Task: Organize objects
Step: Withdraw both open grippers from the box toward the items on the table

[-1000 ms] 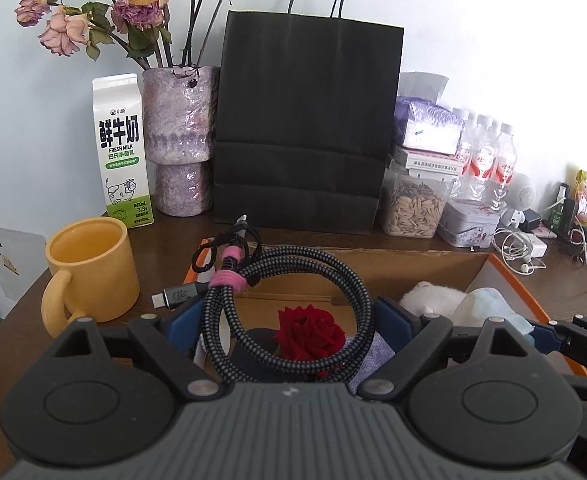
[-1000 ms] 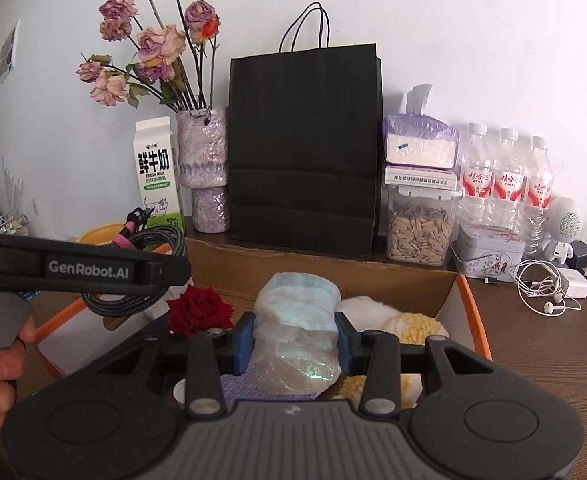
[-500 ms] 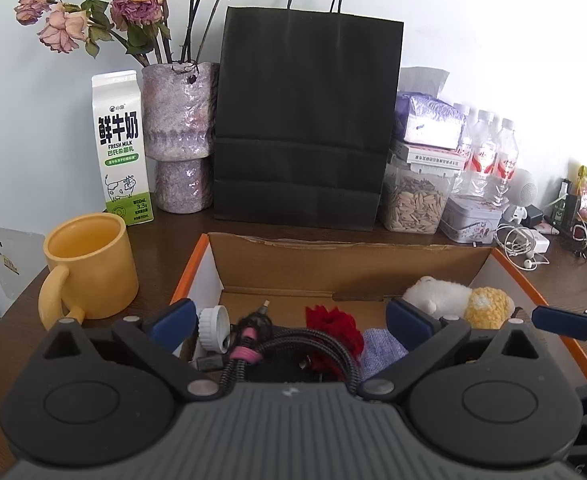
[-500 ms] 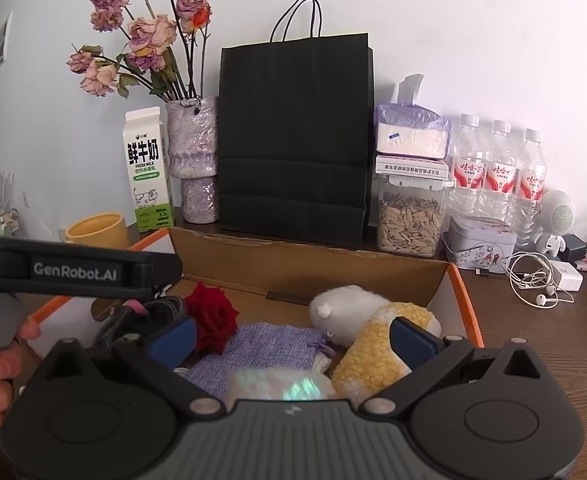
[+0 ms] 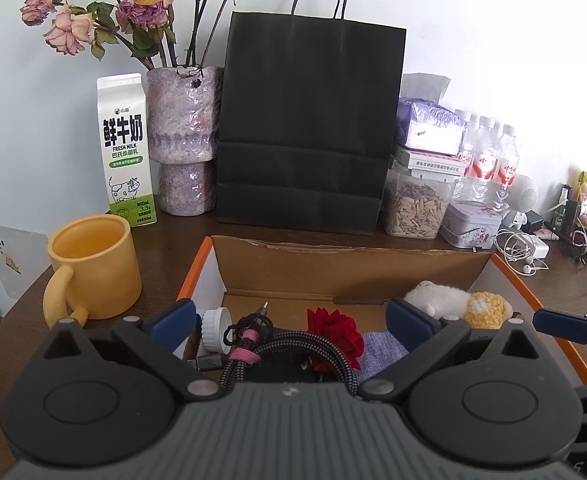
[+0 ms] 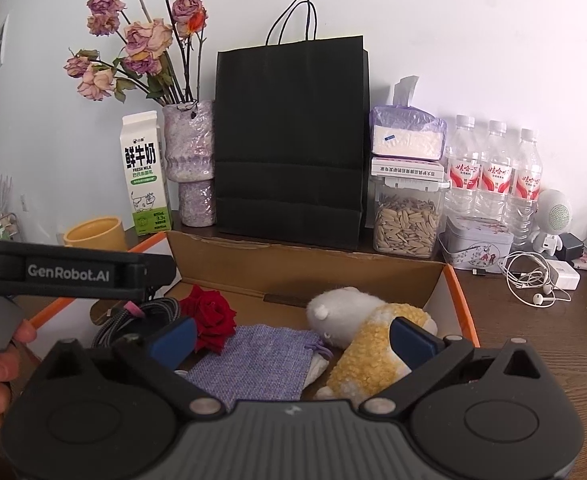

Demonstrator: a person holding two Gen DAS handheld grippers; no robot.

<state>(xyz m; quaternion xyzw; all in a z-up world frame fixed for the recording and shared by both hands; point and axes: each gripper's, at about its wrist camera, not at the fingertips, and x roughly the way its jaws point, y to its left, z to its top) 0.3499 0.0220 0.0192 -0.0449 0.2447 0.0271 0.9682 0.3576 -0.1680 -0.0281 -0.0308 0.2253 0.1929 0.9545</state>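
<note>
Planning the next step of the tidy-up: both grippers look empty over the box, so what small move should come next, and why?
Probably lift the left gripper clear of the box toward the yellow mug. Both grippers stand open and hold nothing, the cable already lies in the box, and the mug sits outside, nearest that side.

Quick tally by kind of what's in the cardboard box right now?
Braided cable: 1
Red rose: 1
Purple fabric pouch: 1
Plush toy: 1
White screw cap: 1
Total: 5 visible; anything hidden under them or behind the tongs can't be counted.
</note>
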